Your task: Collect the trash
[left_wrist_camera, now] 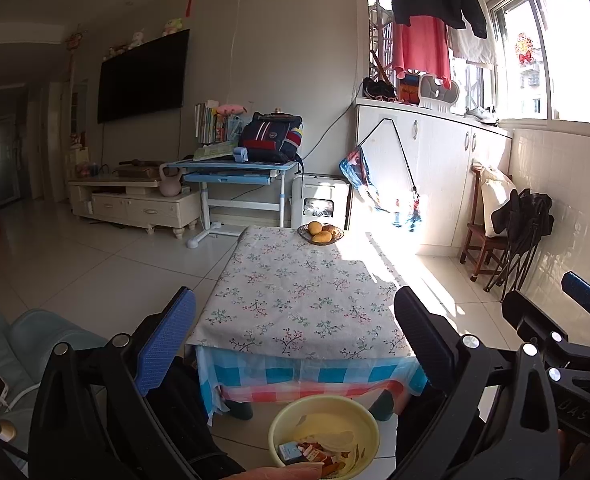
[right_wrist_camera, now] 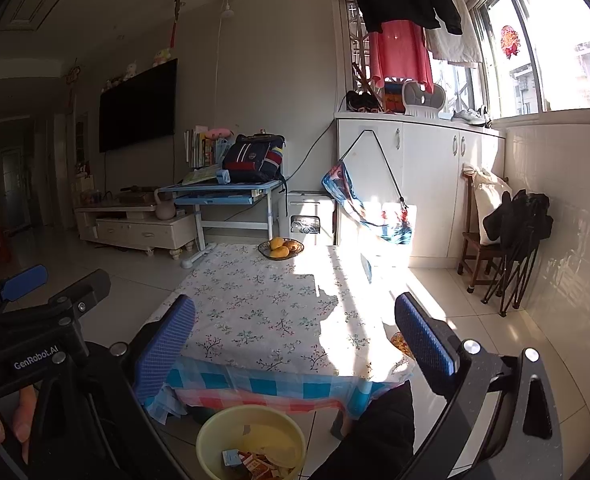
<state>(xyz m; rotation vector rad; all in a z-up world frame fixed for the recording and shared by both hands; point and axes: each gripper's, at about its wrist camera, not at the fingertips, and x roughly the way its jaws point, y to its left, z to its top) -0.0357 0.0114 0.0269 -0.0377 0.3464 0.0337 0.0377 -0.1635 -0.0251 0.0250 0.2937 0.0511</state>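
Above the bin (left_wrist_camera: 323,434), both tools hover open-jawed.

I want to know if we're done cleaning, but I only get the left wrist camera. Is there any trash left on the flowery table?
Observer: Maybe one piece. The right wrist view shows an orange crinkly packet at the near right edge of the floral tablecloth. It is partly hidden behind a finger of the right gripper.
Operator: Is that gripper holding anything?
Observer: No. Its jaws stand wide apart with nothing between them.
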